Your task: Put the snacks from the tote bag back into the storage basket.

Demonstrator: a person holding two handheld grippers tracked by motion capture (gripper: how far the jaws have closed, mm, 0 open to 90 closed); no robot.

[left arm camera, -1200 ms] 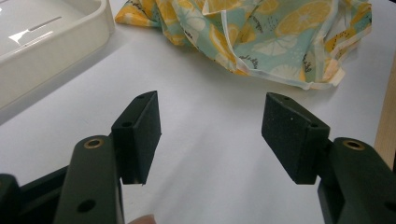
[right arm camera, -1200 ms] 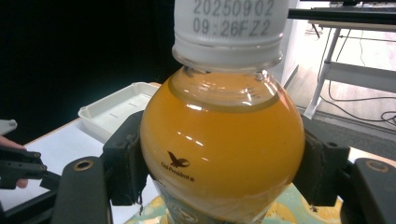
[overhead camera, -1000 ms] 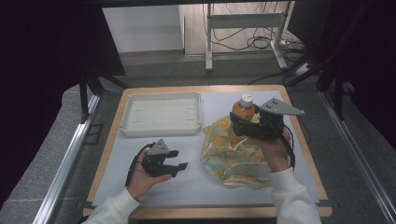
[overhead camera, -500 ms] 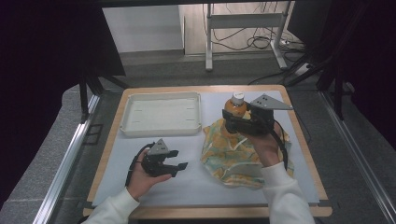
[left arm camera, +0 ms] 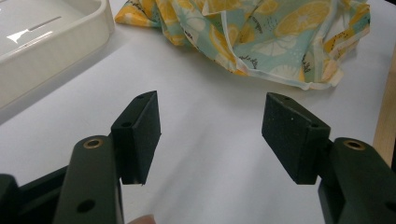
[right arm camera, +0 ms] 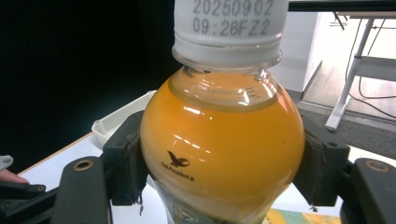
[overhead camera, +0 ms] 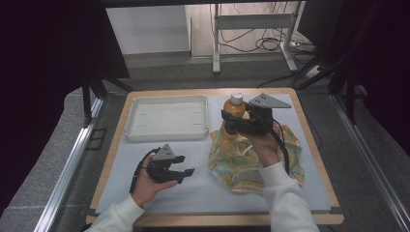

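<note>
Free room and obstacles on the white-covered wooden table (overhead camera: 203, 191). The shallow cream plastic tray (overhead camera: 167, 119) blocks the far left part; a narrow strip of bare surface runs between it and the crumpled orange-and-teal lemon-print cloth (overhead camera: 246, 159), which covers the right half. The orange juice bottle with a white cap (overhead camera: 234, 113), clamped in the right gripper (overhead camera: 231, 122), stands upright over the cloth's far edge, just beside the tray's right rim. The left gripper (overhead camera: 186, 170), jaws spread with nothing between them, has clear surface ahead up to the cloth's near-left fold. The near edge offers an open lane.
</note>
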